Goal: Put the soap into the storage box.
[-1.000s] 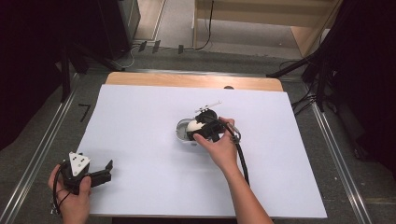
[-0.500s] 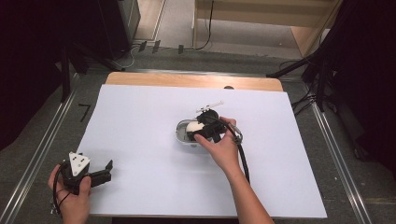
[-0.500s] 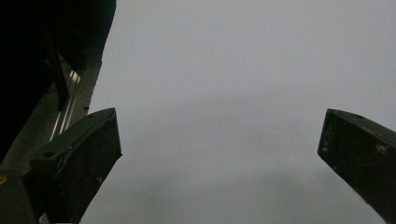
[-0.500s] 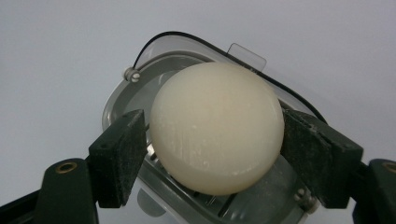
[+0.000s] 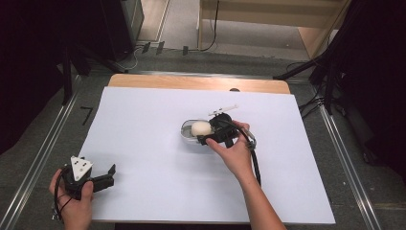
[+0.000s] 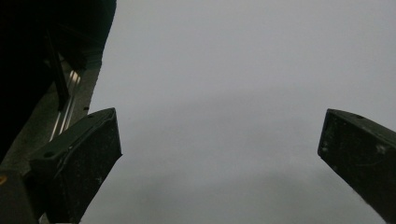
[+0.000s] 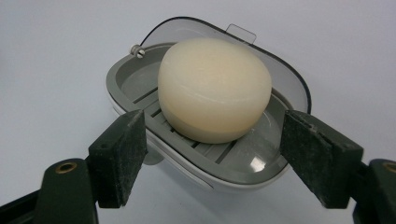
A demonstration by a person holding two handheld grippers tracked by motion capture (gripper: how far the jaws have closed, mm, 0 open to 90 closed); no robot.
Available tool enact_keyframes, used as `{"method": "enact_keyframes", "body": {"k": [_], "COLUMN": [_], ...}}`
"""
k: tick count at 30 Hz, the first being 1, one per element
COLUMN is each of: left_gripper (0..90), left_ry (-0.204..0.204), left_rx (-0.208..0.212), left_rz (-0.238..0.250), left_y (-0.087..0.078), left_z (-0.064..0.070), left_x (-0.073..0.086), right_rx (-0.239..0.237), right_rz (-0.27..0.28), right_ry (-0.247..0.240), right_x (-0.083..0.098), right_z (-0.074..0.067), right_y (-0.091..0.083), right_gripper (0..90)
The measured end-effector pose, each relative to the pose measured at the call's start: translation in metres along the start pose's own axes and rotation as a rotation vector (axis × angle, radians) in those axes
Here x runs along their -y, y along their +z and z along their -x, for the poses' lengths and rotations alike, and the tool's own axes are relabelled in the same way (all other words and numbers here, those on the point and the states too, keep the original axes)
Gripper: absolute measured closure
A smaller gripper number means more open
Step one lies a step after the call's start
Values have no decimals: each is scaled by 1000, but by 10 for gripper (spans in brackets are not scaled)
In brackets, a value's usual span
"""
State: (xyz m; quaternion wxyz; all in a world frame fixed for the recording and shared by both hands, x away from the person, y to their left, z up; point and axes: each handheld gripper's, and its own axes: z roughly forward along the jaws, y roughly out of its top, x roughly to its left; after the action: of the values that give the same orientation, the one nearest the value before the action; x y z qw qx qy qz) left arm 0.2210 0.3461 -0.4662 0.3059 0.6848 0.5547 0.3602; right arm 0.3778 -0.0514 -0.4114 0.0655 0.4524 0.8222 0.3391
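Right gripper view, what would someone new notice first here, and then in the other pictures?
A round cream soap bar sits in a grey soap dish with a clear hinged lid open behind it, and the right gripper stands open with a jaw on either side of the dish's near end. In the high view the dish is near the middle of the white table, while the left gripper rests open at the near left corner.

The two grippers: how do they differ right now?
The right gripper sits mid-table with its open jaws either side of the grey soap dish holding a cream soap bar. The left gripper rests at the table's near left corner over bare white surface. Both are open and hand-held.
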Motion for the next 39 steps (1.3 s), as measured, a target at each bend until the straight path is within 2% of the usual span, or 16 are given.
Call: {"method": "enact_keyframes", "body": {"k": [17, 39], "left_gripper": [0, 0], "left_ry": [-1, 1], "left_rx": [0, -5], "left_rz": [-2, -4], "left_y": [0, 0], "left_z": [0, 0], "left_x": [0, 0], "right_rx": [13, 41], "right_rz": [19, 45], "right_ry": [-13, 22], "right_x": [19, 59], "right_z": [10, 39], "right_y": [-23, -45], "right_gripper": [235, 229]}}
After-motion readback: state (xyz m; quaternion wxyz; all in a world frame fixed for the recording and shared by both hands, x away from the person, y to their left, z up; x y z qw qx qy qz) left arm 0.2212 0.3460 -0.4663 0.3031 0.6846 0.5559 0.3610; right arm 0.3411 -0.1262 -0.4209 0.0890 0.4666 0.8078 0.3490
